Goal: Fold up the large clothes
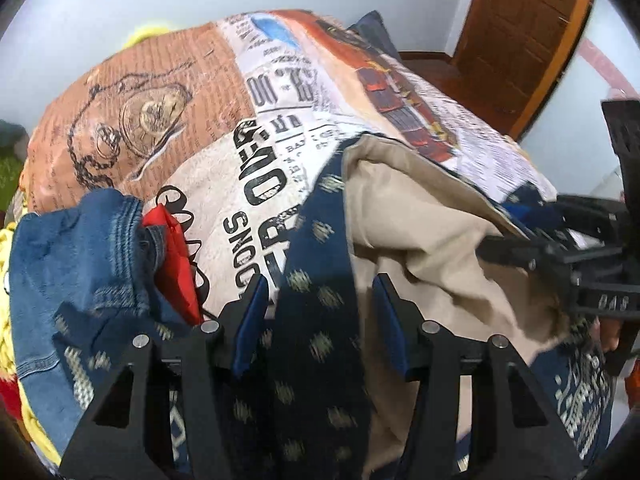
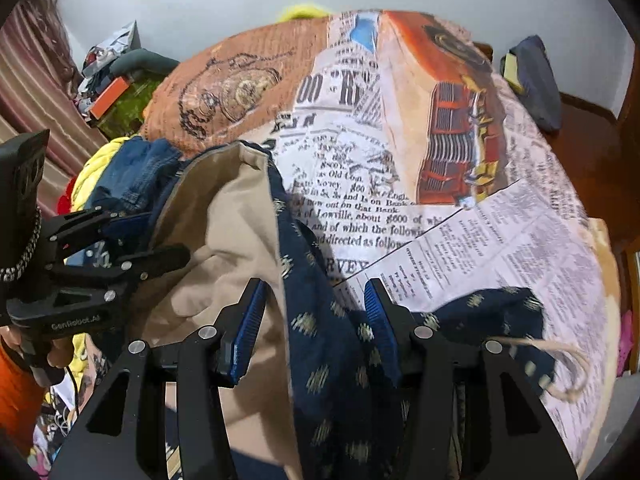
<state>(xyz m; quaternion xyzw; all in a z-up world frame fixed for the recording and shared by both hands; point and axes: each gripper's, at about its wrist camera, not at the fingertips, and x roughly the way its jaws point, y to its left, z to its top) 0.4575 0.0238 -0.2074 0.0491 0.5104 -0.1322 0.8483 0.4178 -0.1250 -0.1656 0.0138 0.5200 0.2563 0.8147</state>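
Observation:
A large navy garment with pale dots (image 1: 316, 320) and a beige lining (image 1: 416, 220) lies bunched on a bed with a newspaper-print cover (image 1: 280, 140). My left gripper (image 1: 320, 300) is open with the navy cloth lying between its blue pads. My right gripper (image 2: 316, 304) is open too, and the navy cloth (image 2: 340, 352) runs between its fingers beside the beige lining (image 2: 224, 220). The right gripper shows at the right of the left wrist view (image 1: 520, 248). The left gripper shows at the left of the right wrist view (image 2: 120, 248).
A heap of denim (image 1: 80, 260), red and yellow clothes lies at the bed's left. A wooden door (image 1: 520, 40) and a dark folded item (image 2: 532, 80) are beyond the bed's far right. Clutter and a striped curtain (image 2: 32, 80) stand at the left. A cord loop (image 2: 560, 364) lies on the cover.

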